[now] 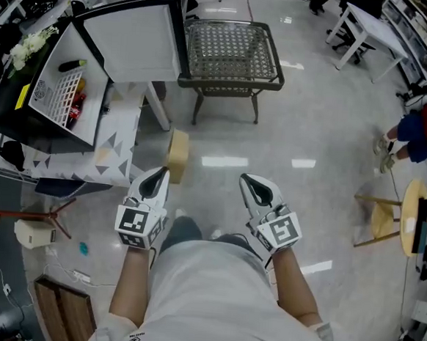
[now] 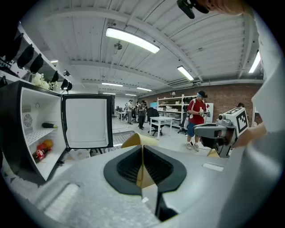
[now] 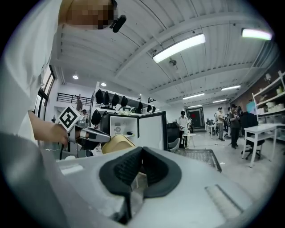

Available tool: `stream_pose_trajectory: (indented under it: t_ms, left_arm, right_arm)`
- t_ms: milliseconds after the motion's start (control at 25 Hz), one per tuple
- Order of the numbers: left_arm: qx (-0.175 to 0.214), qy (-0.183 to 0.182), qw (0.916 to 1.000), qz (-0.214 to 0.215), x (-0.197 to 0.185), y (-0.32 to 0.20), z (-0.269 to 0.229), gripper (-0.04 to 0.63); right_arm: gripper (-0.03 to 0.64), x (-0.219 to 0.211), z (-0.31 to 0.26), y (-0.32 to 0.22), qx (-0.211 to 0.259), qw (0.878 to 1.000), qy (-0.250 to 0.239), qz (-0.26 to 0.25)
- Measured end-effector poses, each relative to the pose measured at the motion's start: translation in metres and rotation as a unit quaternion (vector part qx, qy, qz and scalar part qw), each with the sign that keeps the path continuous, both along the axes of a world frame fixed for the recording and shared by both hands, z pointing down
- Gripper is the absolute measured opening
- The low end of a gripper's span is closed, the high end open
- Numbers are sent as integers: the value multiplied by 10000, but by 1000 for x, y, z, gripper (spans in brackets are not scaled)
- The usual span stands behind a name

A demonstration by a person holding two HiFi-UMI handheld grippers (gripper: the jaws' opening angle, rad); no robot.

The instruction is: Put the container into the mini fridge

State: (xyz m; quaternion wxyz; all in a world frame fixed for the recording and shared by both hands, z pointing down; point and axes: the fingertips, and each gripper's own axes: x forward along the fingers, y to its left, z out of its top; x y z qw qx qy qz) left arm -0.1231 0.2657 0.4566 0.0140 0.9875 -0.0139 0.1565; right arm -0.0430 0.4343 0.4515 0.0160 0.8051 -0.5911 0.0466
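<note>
A: Looking at the L gripper (image 1: 161, 175) first, what is btw its jaws?

B: Its 2 jaws are closed on the thin edge of the tan container (image 1: 176, 154). The container sticks out ahead of the gripper, in the air above the floor.

A: And the R gripper (image 1: 246, 180)?

B: Its jaws are together, w/ nothing btw them. It is held beside the L one, a bit apart.

A: Where is the mini fridge (image 1: 87, 52)?

B: Ahead and to the left, on a table (image 1: 118, 150) w/ a triangle-pattern cloth. Its door (image 1: 139, 39) stands wide open. The container is well apart from the fridge, not inside it.

A: Anything in the fridge?

B: Yes. 1 dark bottle (image 1: 71, 65) w/ a green end lies on the upper shelf. Red drinks (image 1: 75, 107) are lower down, by the wire shelf; I cannot tell how many. Just beside the door stands a wire-mesh table (image 1: 230, 50).
</note>
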Motion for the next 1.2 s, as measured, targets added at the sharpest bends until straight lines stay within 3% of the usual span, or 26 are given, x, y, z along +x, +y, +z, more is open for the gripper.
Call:
stream_pose_trajectory:
  t_ms: [400, 800, 1200]
  left_arm:
    - [-47, 35, 10000, 47, 63, -43, 10, 21]
    - [-111, -22, 9999, 112, 131, -130, 12, 21]
    - [-240, -292, 9993, -56, 158, -220, 31, 21]
  right_arm:
    - [3, 56, 14, -47, -118, 9999, 1, -48]
    - [3, 123, 7, -142, -276, 9996, 31, -104]
    - [3, 157, 11, -249, -341, 9983, 35, -481]
